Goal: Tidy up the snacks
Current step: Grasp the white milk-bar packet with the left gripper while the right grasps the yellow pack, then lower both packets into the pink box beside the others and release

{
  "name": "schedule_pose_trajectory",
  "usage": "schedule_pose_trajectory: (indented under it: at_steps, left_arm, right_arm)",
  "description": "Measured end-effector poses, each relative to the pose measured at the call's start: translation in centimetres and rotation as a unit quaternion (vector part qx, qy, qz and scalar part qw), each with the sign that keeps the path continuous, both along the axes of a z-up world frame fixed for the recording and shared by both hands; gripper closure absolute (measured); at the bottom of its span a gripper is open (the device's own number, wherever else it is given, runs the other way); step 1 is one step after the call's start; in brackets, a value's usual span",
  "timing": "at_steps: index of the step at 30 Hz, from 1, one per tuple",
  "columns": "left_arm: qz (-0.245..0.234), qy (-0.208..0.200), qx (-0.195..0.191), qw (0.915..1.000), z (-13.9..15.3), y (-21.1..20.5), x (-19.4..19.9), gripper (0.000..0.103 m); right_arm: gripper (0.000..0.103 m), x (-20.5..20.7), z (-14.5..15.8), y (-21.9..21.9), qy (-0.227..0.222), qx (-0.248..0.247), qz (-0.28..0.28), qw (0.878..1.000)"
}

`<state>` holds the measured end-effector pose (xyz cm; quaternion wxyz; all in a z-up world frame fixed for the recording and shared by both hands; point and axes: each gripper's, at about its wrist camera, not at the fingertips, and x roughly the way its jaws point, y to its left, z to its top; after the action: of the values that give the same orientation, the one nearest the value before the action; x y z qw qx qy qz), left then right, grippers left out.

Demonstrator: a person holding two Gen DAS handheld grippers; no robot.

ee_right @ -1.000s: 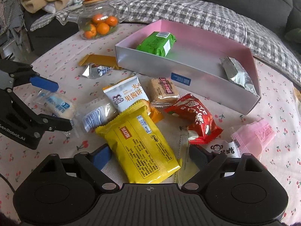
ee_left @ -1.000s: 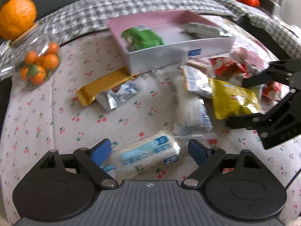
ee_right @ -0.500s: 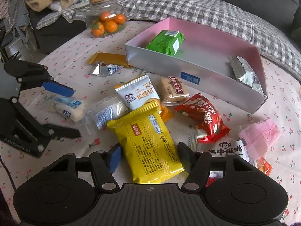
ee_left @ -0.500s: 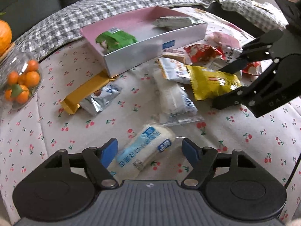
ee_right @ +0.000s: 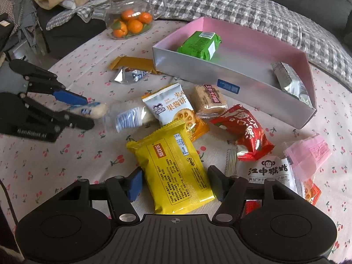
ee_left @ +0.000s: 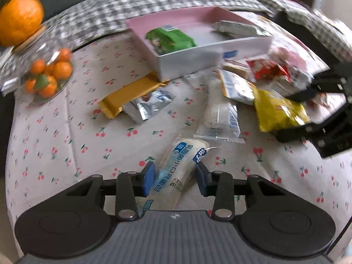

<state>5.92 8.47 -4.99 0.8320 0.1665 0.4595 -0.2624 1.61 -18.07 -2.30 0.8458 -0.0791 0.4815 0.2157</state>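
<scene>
One box (ee_right: 231,81) holds two snack packs (ee_right: 199,45). About eleven more snack packs (ee_right: 173,167) lie on the table. One glass jar (ee_right: 129,19) holds little oranges.

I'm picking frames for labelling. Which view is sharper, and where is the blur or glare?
Right wrist view is sharper: print on the yellow packet reads clearly. Left wrist view is smeared toward the pink box and the right gripper; only the white bread roll near the lens stays crisp. Both bend straight edges.

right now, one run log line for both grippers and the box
left gripper: closing on white bread roll | right gripper: shut on yellow packet | pink box: two snacks inside
</scene>
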Motion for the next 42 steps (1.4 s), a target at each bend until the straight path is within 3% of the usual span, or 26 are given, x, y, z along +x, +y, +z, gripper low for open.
schedule_pose_trajectory:
  at_steps: [5,14,31,42]
  left_arm:
    - [0.045,0.015,-0.028,0.9985,0.6,0.8,0.7,0.077]
    - [0.095,0.036,-0.072,0.9922,1.4,1.8,1.4,0.086]
    - [0.118,0.04,-0.135,0.983,3.6,2.0,1.2,0.088]
    - [0.139,0.033,-0.181,0.973,5.5,0.5,2.1,0.088]
  right_arm:
    - [0.046,0.3,0.4,-0.2,0.015,0.005,-0.019,1.0]
    - [0.047,0.8,1.5,-1.3,0.047,0.053,-0.06,0.996]
    - [0.047,1.4,3.8,-3.7,0.063,0.12,-0.113,0.984]
    - [0.047,3.8,5.6,-6.9,0.055,0.179,-0.182,0.965]
